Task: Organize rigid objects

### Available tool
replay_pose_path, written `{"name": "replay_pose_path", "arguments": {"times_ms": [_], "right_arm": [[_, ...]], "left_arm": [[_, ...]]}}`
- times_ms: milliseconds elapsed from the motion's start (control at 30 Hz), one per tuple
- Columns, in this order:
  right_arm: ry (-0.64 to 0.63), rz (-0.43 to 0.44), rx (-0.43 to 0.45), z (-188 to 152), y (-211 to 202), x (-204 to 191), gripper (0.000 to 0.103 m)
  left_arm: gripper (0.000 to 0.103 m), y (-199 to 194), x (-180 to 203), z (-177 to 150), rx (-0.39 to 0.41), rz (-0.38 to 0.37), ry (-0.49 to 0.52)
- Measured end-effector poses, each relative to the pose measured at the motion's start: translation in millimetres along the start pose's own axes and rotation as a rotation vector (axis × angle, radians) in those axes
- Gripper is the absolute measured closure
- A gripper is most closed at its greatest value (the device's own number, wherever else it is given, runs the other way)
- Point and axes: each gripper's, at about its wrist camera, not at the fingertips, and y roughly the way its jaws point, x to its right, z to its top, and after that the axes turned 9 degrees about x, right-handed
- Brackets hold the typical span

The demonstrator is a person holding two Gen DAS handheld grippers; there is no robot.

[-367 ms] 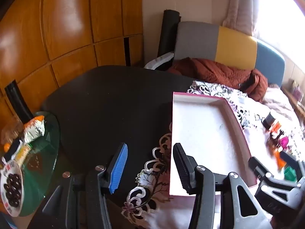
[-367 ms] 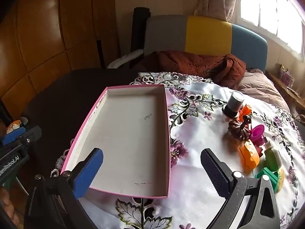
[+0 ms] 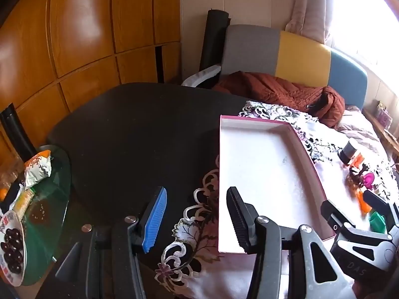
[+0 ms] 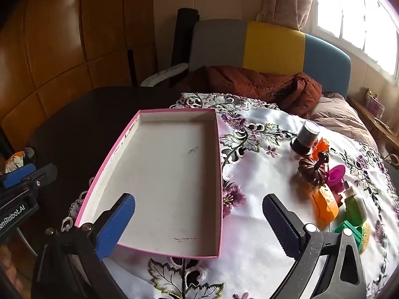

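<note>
A shallow pink-edged box [image 4: 217,174] with a white inside lies empty on the embroidered tablecloth [image 4: 261,129]; it also shows in the left wrist view [image 3: 306,154]. To its right is a cluster of small objects: a dark cylinder [image 4: 306,137], a brown pumpkin [image 4: 313,172], a magenta cup [image 4: 336,174], an orange piece [image 4: 324,206] and green pieces [image 4: 356,209]. My right gripper [image 4: 197,216] is open and empty over the box's near right corner. My left gripper [image 3: 197,219] is open and empty at the box's near left edge.
The dark round table [image 3: 139,134] extends left of the cloth. A glass side table [image 3: 49,199] with snack packets and a plate stands at the far left. A sofa with a brown jacket [image 4: 261,84] is behind. Wooden panels line the left wall.
Both grippers have shifted very slightly; nothing on the table has moved.
</note>
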Motion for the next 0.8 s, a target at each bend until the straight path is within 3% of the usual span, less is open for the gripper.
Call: {"name": "replay_pose_path", "arguments": {"times_ms": [800], "right_arm": [[-0.02,-0.014,0.019,2.1,2.2,9.7,0.0]], "left_arm": [[0.052,5.1,11.8,-1.7,-0.034,-0.029,0.037]]}}
